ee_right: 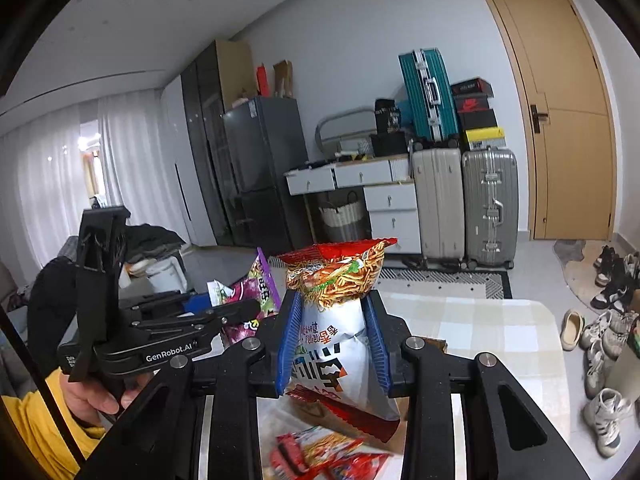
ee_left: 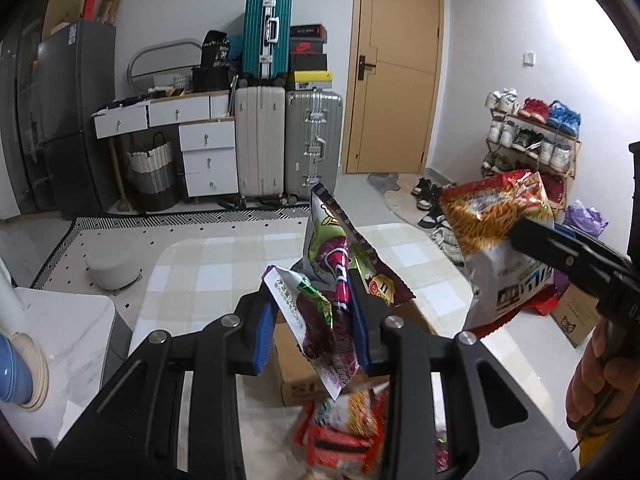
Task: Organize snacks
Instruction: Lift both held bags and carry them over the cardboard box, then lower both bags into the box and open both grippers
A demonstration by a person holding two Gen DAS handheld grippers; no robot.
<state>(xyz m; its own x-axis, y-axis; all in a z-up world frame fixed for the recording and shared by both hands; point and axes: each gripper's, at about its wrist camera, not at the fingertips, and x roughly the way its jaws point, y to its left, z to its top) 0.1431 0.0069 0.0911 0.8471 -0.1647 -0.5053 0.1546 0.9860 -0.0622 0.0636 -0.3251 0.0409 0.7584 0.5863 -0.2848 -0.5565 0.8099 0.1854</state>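
Above the checked desk [ee_left: 208,264], I lift two snack bags at once: my left gripper [ee_left: 316,328] has its blue fingers [ee_left: 266,332] clamped on a purple-and-green snack bag [ee_left: 328,280], and my right gripper [ee_right: 332,344] is clamped on a white-and-red bag of crispy noodle sticks [ee_right: 340,320]. Both bags hang clear of the desk, over an open cardboard box [ee_left: 300,368] and a blurred heap of red snack packets [ee_left: 344,436] lying just in front of it. By my reckoning the sorting is only part done: two bags are in hand, neither is yet put anywhere, and the red packets below are still to be dealt with. Whether the box is where they belong I cannot tell. Legible writing is scarce: "GenRobot.AI" runs along the side of the left gripper in the right wrist view, and the noodle bag carries large Chinese characters, upside down, that I cannot make out.
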